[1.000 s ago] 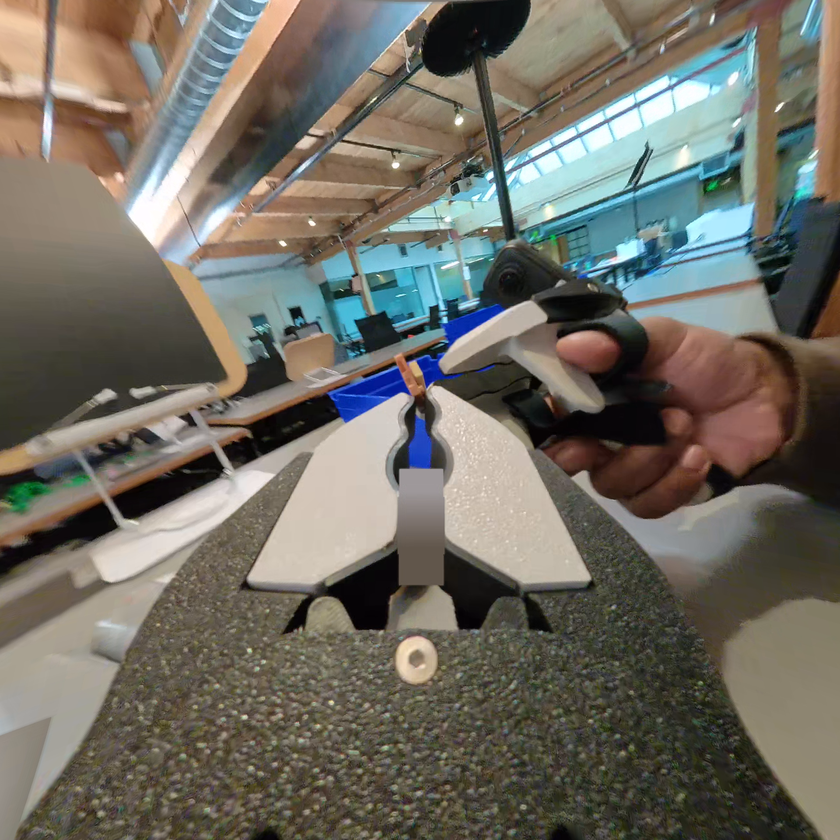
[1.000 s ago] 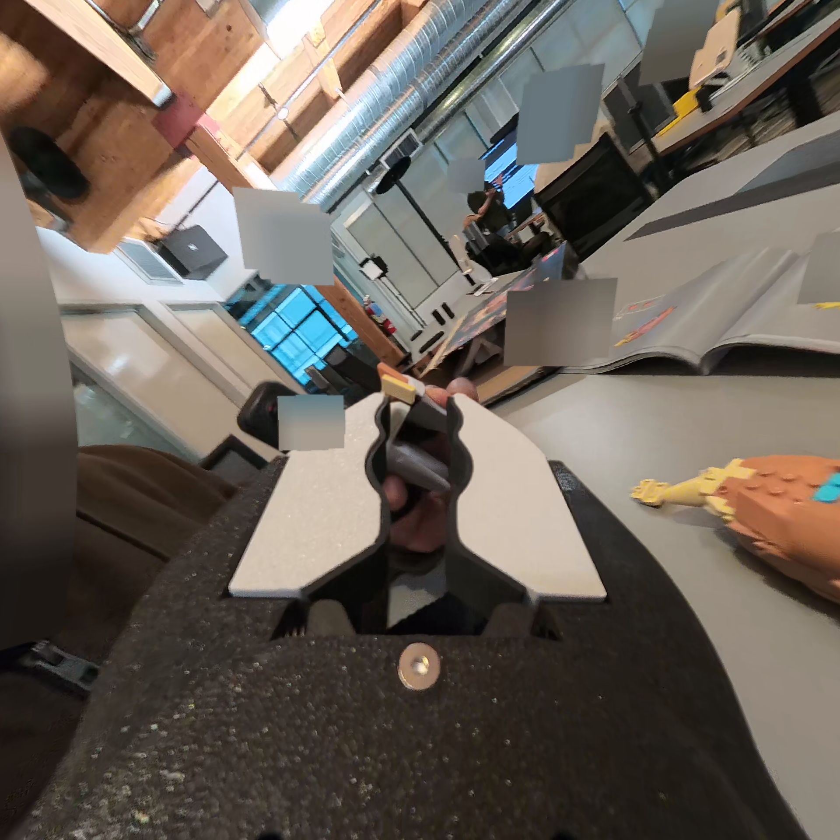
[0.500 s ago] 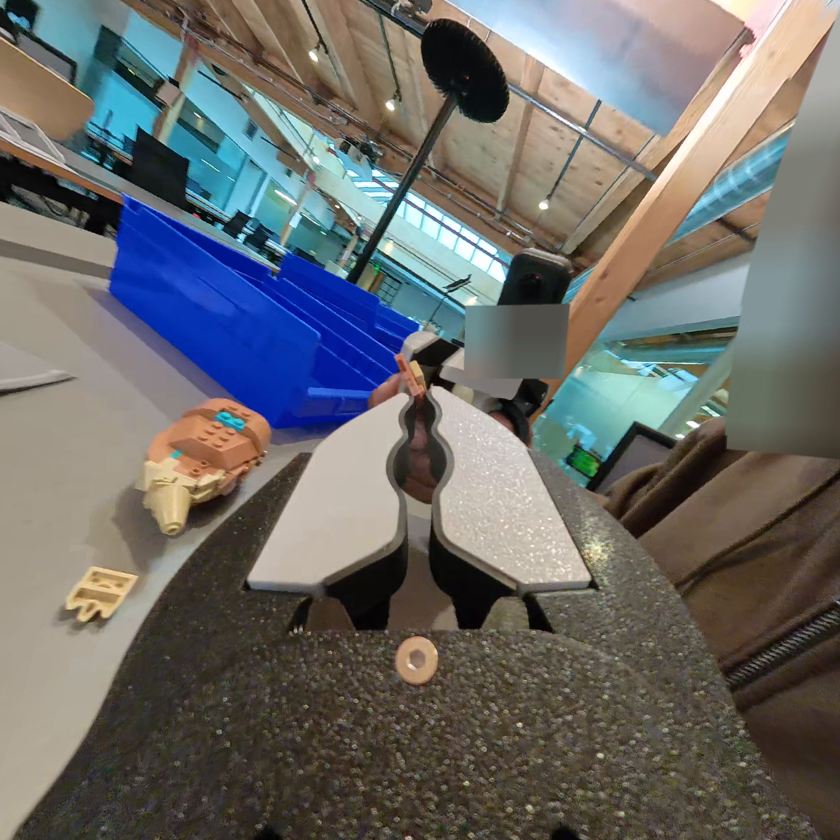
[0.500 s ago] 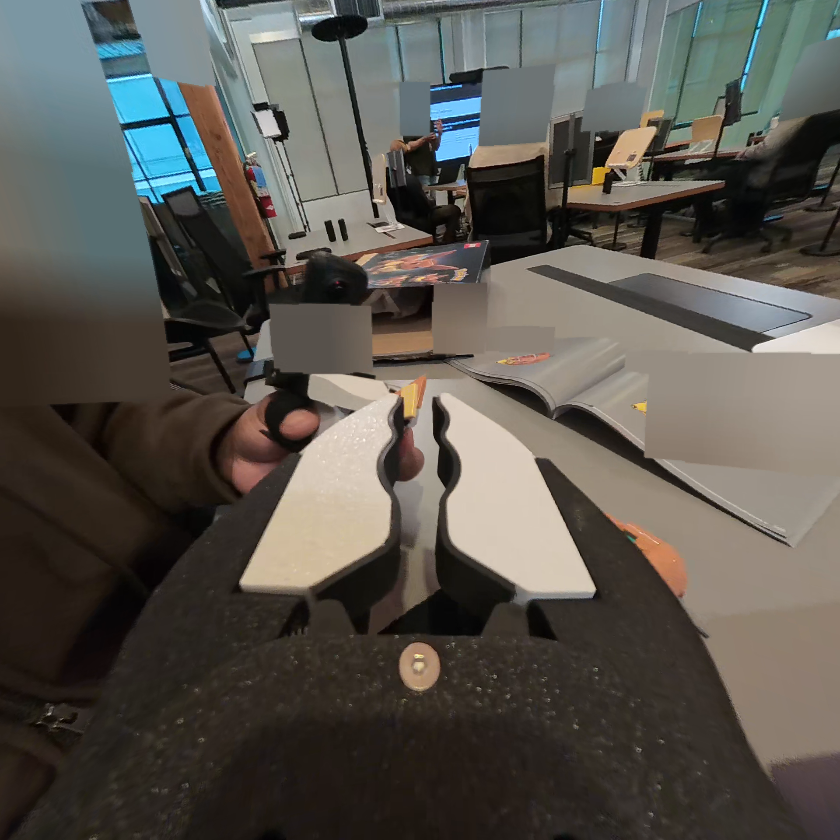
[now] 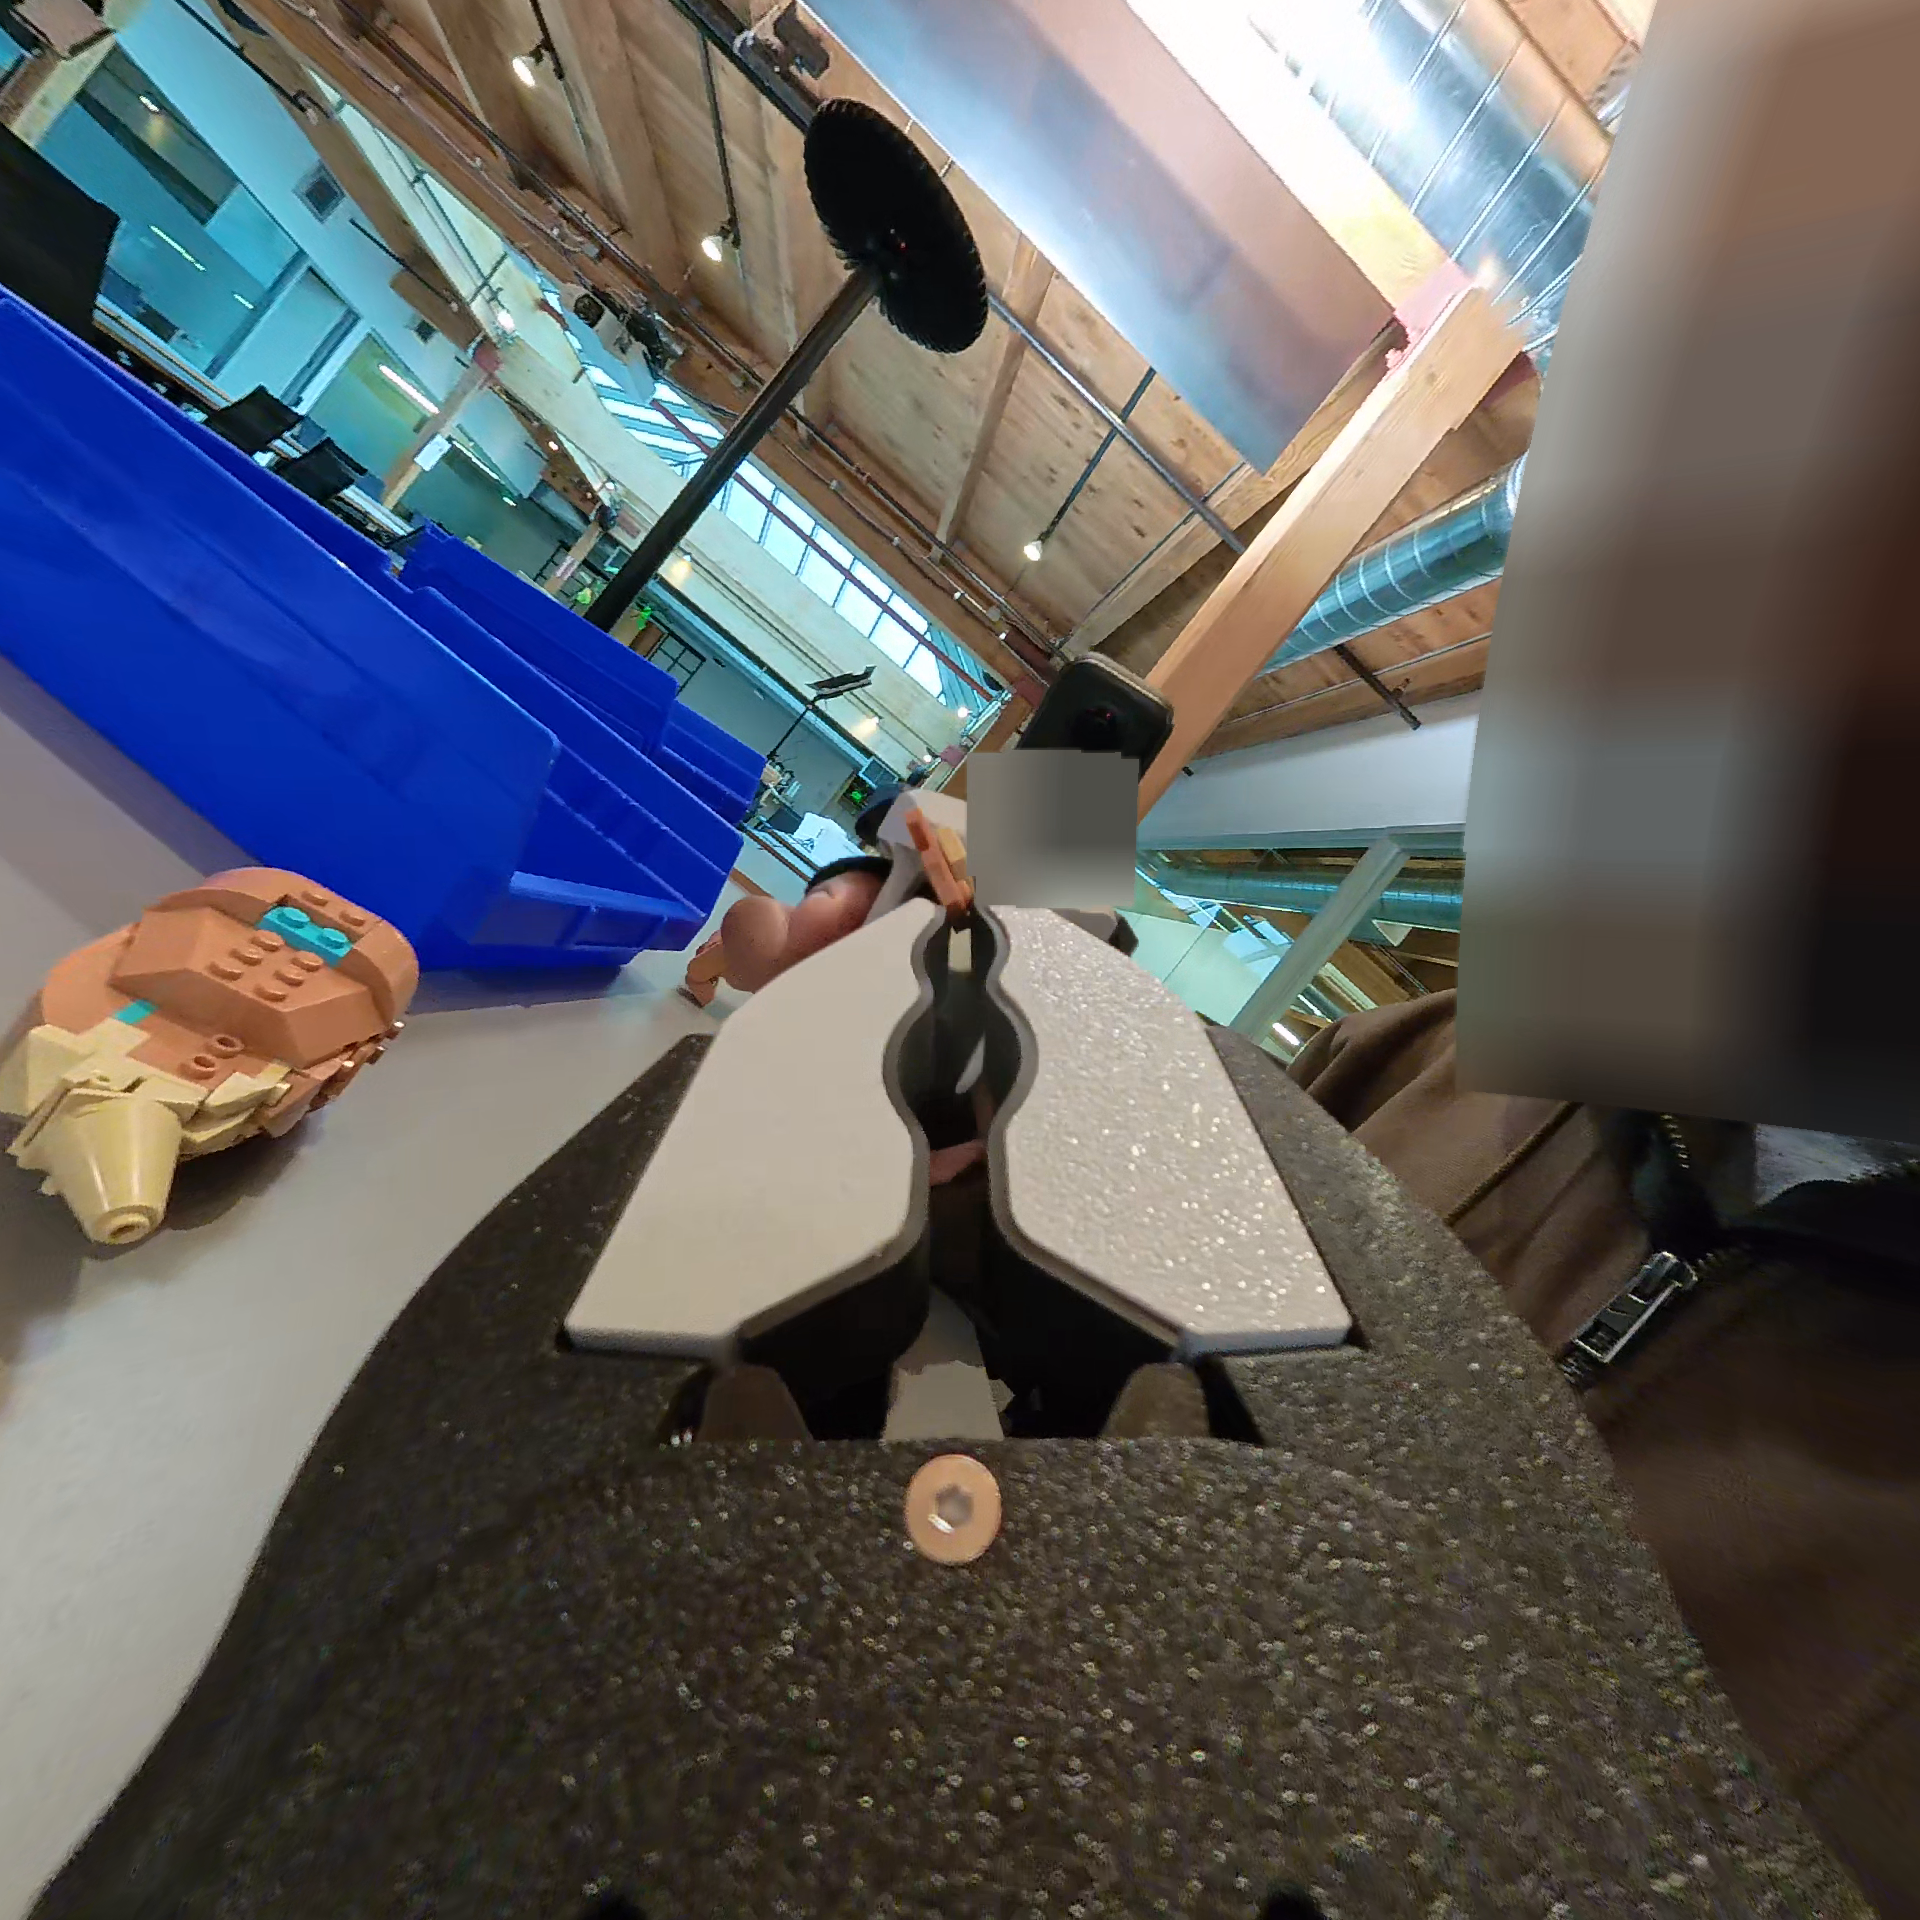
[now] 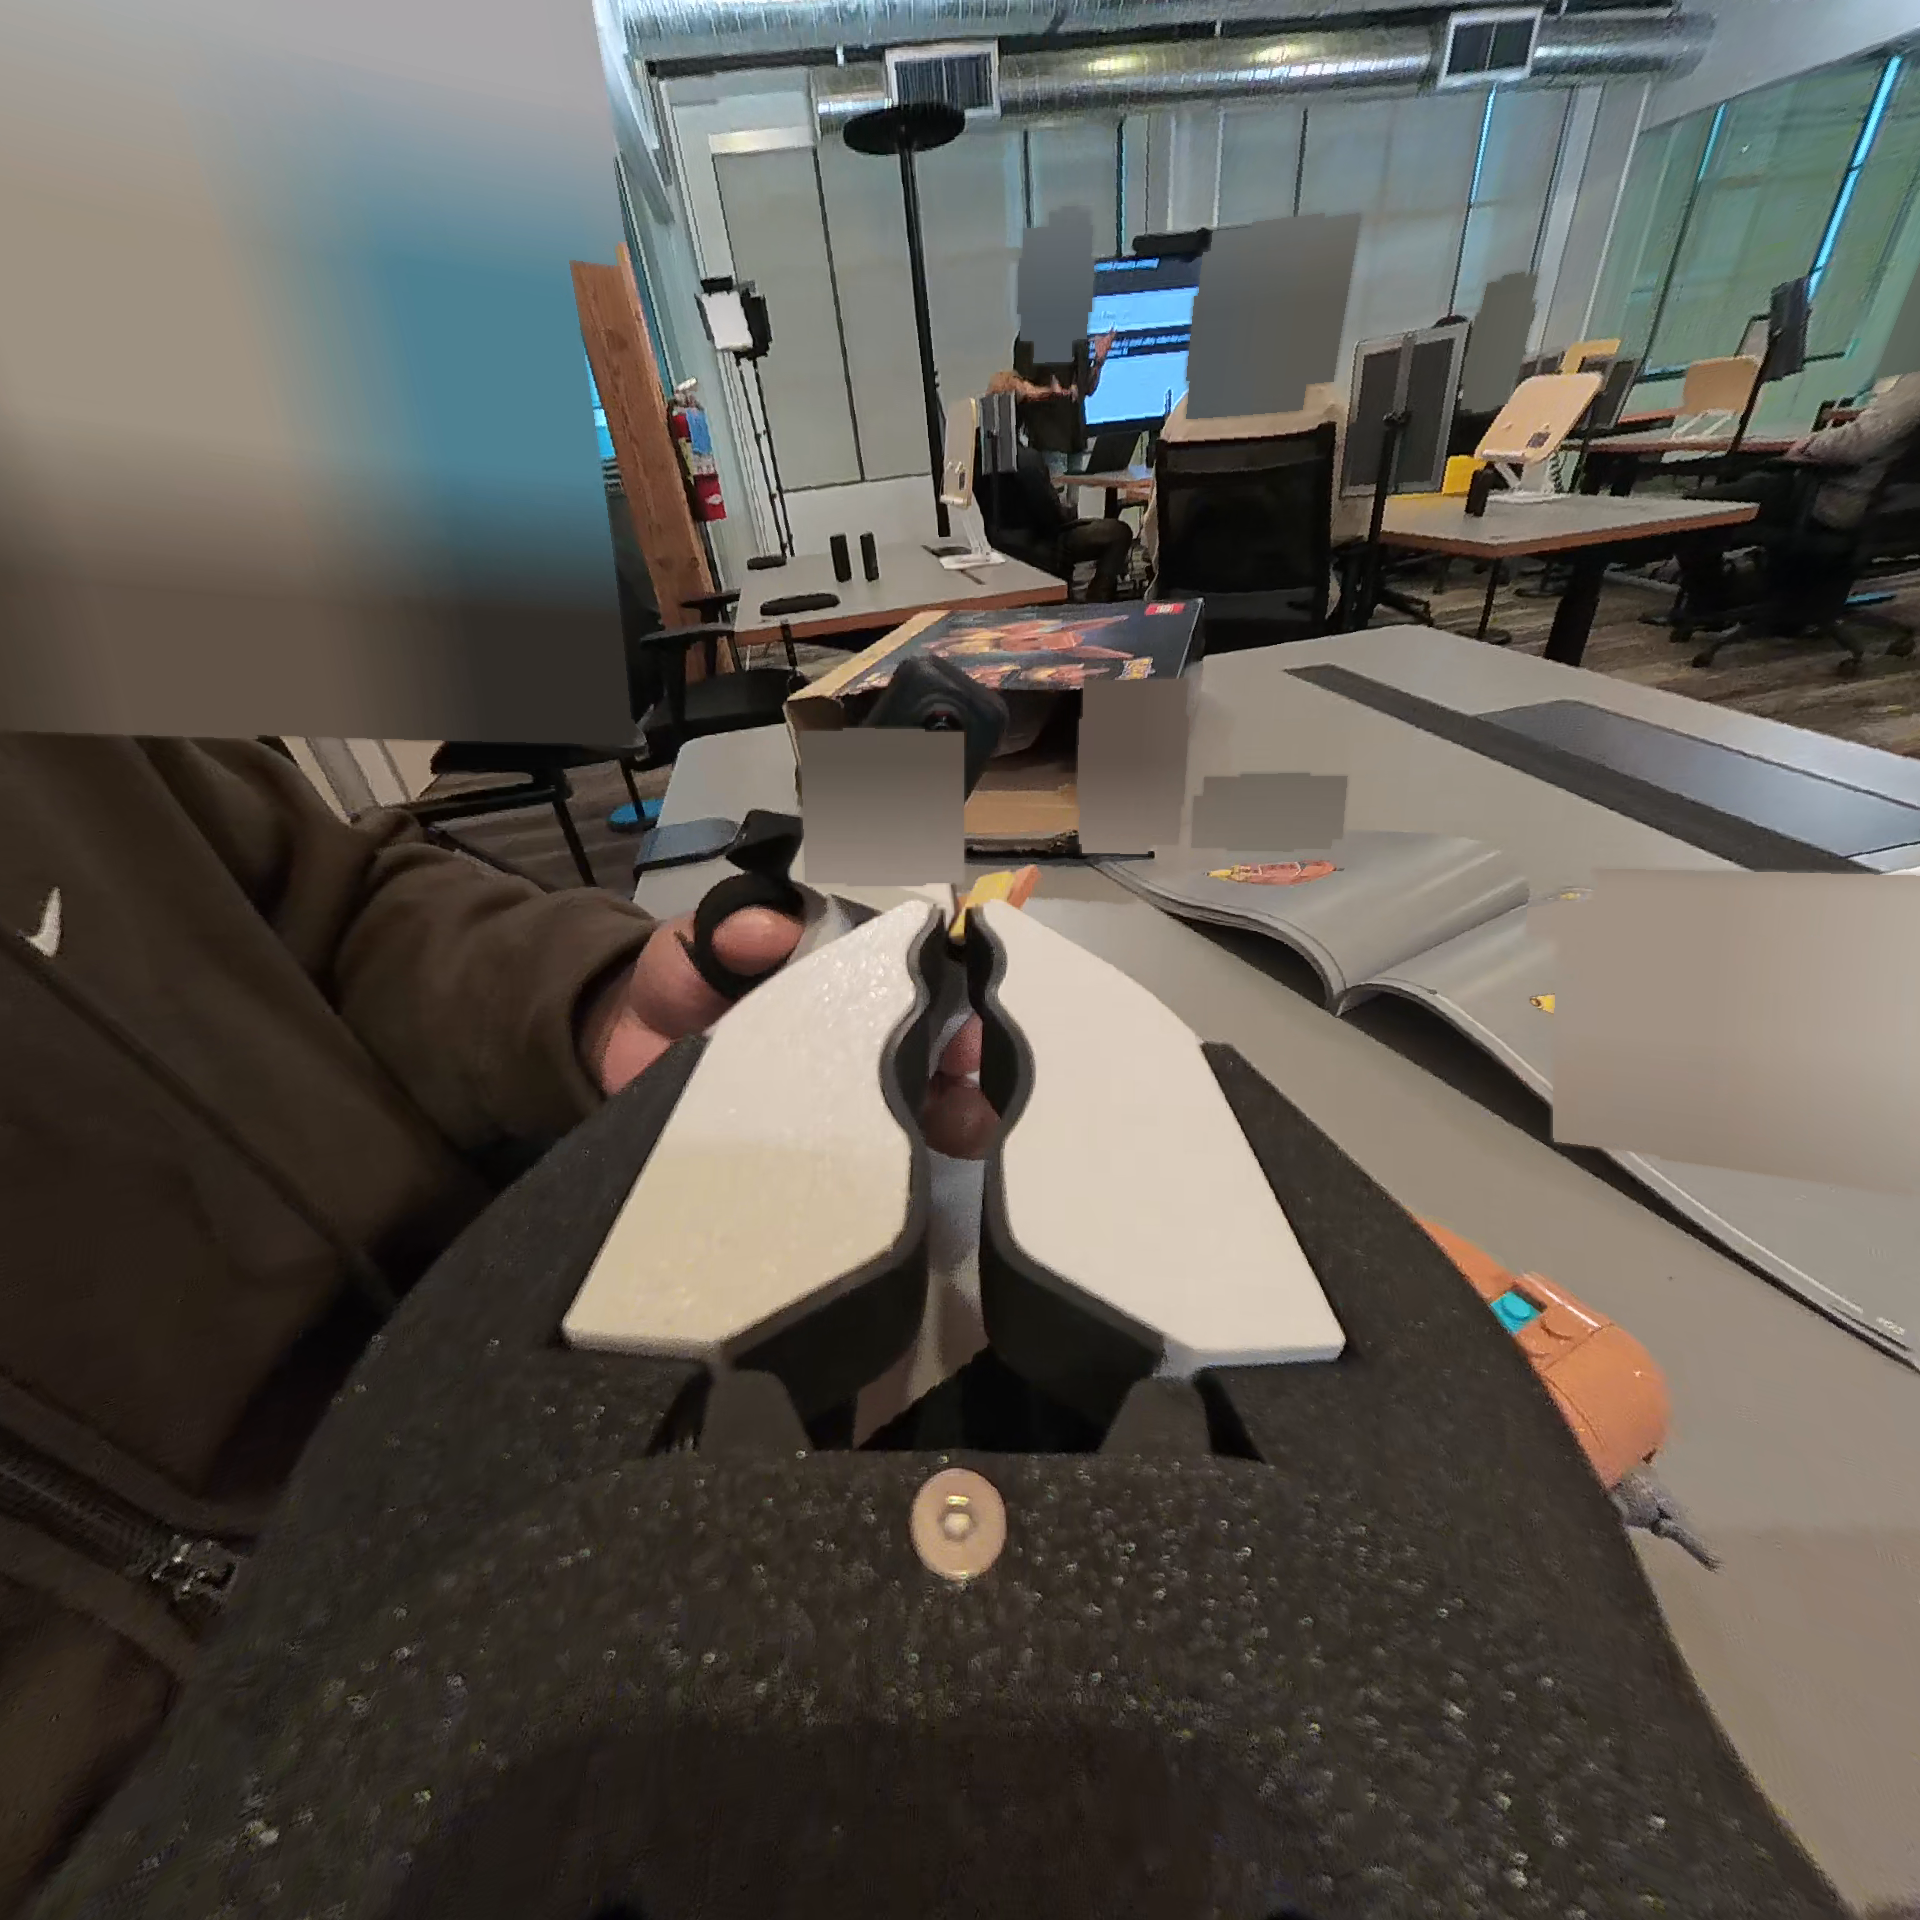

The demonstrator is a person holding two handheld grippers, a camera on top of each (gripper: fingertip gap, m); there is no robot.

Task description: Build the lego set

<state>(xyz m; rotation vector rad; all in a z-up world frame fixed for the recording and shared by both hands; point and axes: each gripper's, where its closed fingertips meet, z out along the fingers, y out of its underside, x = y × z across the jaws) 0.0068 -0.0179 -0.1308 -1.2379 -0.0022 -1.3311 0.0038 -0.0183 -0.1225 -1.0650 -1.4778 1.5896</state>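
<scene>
My left gripper point(image 5: 961, 914) is shut on a small tan-orange lego piece point(image 5: 943, 862) that sticks up past its tips. My right gripper point(image 6: 961, 920) is shut on a small yellow and orange lego piece point(image 6: 992, 891). Both grippers are held up facing each other, tip near tip, above the grey table. The partly built orange and tan lego model point(image 5: 208, 997) lies on the table point(image 5: 312, 1195) to the left in the left wrist view. In the right wrist view the model point(image 6: 1569, 1351) shows low at the right, half hidden by my gripper body.
Blue plastic bins point(image 5: 260, 707) stand behind the model. An open instruction booklet point(image 6: 1403, 935) lies on the table at the right, with the set's box point(image 6: 1039, 665) behind it. A person's hand point(image 6: 675, 987) and brown sleeve are close on the left. Both grippers' tips are close together, under 4 cm apart.
Both grippers have swung round to face each other, and the views have turned from ceiling toward the table and room. The right gripper's jaws have narrowed on the yellow piece. Both pieces stay held.
</scene>
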